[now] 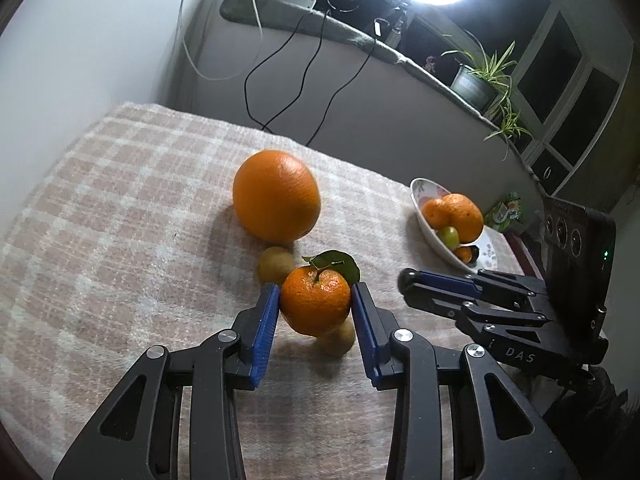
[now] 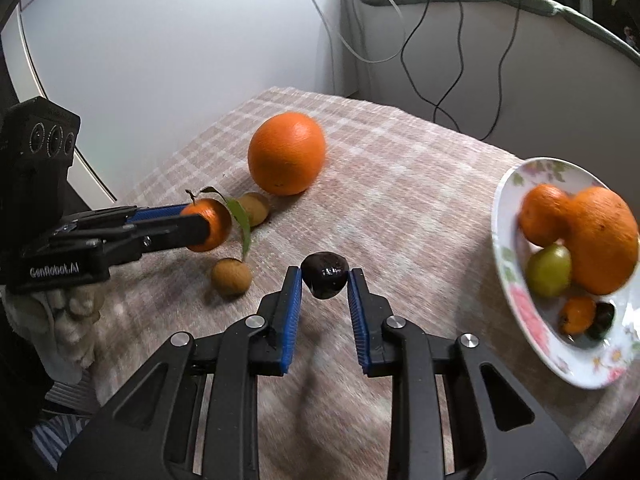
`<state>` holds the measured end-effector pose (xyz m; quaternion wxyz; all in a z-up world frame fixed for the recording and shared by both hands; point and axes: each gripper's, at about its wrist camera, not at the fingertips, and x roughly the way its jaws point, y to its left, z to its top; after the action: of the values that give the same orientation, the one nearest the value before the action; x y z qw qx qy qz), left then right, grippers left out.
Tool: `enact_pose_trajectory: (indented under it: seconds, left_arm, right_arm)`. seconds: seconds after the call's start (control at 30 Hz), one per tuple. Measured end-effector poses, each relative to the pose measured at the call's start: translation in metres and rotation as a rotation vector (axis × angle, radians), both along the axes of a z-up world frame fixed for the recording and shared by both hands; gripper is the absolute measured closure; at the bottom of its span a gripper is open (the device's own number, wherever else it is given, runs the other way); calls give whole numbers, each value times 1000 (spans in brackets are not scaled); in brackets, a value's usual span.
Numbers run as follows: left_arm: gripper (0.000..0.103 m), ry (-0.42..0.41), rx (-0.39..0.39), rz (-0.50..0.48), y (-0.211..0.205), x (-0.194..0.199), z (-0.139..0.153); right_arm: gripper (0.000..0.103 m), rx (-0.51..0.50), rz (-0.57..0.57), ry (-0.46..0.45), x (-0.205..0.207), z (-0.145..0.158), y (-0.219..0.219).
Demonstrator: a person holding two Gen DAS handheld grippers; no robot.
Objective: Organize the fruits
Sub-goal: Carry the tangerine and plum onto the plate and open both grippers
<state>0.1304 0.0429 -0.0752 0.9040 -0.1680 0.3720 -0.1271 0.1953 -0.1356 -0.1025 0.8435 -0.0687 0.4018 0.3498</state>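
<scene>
Two grippers each held fruit: the left gripper (image 1: 315, 300) was clamped on a leafy mandarin (image 1: 315, 305) at lower centre of its frame, the right gripper (image 2: 324, 280) pinched a dark fruit (image 2: 325, 274) mid-frame, left of the floral bowl (image 2: 520, 304)

Two close wrist views, shared tablecloth (image 1: 120, 200)

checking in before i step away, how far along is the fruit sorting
Partly done. The bowl already holds two oranges, a green fruit and two small pieces. In hand: the left tool grips a leafy tangerine, and the right tool grips a dark fruit. Left on the cloth: the big orange and two small brown fruits.
</scene>
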Motion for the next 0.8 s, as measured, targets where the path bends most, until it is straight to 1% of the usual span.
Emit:
enact_pose_trajectory:
  seconds: [0.2,0.37,0.6,0.8]
  left_arm:
    - [67,-30,-6,-25,-13,-2,12]
    - [67,-50,-11,-61,-33,2,20]
    - [67,-57,-18,-119,-64,12,23]
    - [67,-66,-14,-158,-88,21,27]
  right_arm:
    - [78,22,-41,-32,-10,14,-34]
    - [78,46,-103,-55,-15,25,-73]
    - [78,57,-205,-73,-9,34,-124]
    - [78,51,-273,-90,-1,38,-158]
